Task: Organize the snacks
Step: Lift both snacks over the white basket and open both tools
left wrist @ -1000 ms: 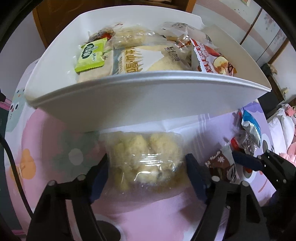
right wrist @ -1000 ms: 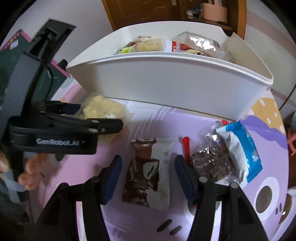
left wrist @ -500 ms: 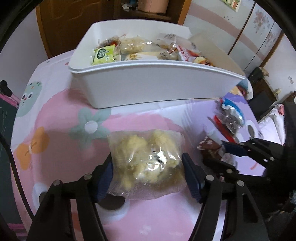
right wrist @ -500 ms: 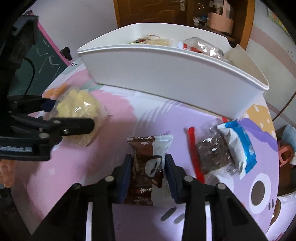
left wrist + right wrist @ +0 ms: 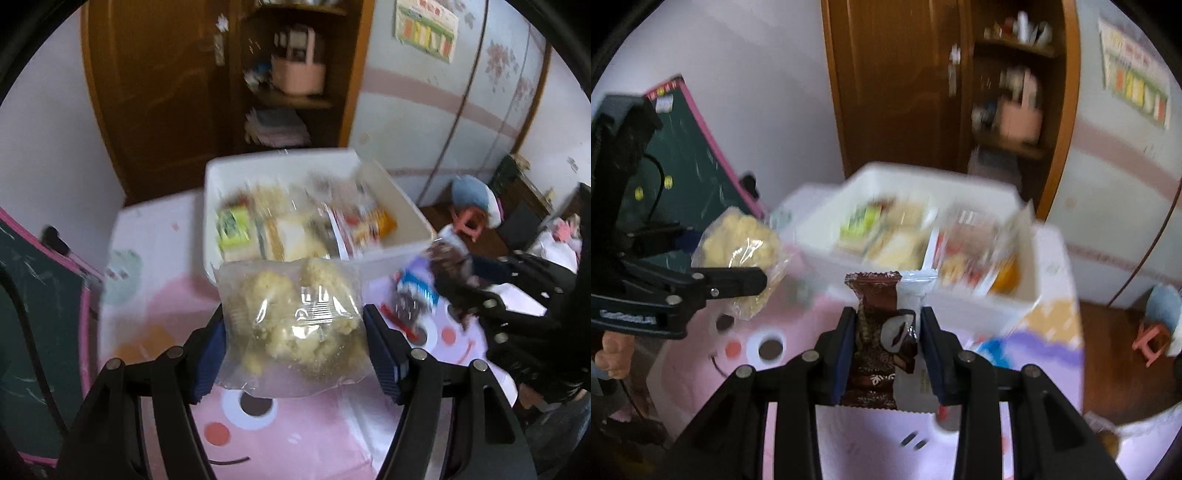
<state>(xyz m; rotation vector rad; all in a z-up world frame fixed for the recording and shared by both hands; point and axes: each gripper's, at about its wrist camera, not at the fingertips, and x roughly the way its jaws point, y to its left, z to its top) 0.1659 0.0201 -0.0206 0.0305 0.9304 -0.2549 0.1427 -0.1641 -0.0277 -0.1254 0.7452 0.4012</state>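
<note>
Both tongs are holding snacks up above the table. Seen from the left wrist, the left gripper [image 5: 293, 338] squeezes a clear bag of yellow crumbly snacks [image 5: 291, 325] between its blue pads. Past the bag sits the white bin [image 5: 402, 206], full of snack packs, on a pink tablecloth [image 5: 280, 435] with cartoon faces. On the right side, the right gripper [image 5: 448, 273] shows, blurry, with a dark pack in it.

From the right wrist, the right gripper [image 5: 888, 343] is clamped on a brown and white chocolate snack pack [image 5: 884, 332], which stands up between the pads. The white bin [image 5: 960, 184] is just behind it, blurry. On the left, the left gripper [image 5: 716, 254] holds the yellow snack bag [image 5: 738, 243] in the air, near the bin. A person's fingers [image 5: 613, 354] show under it.
</note>
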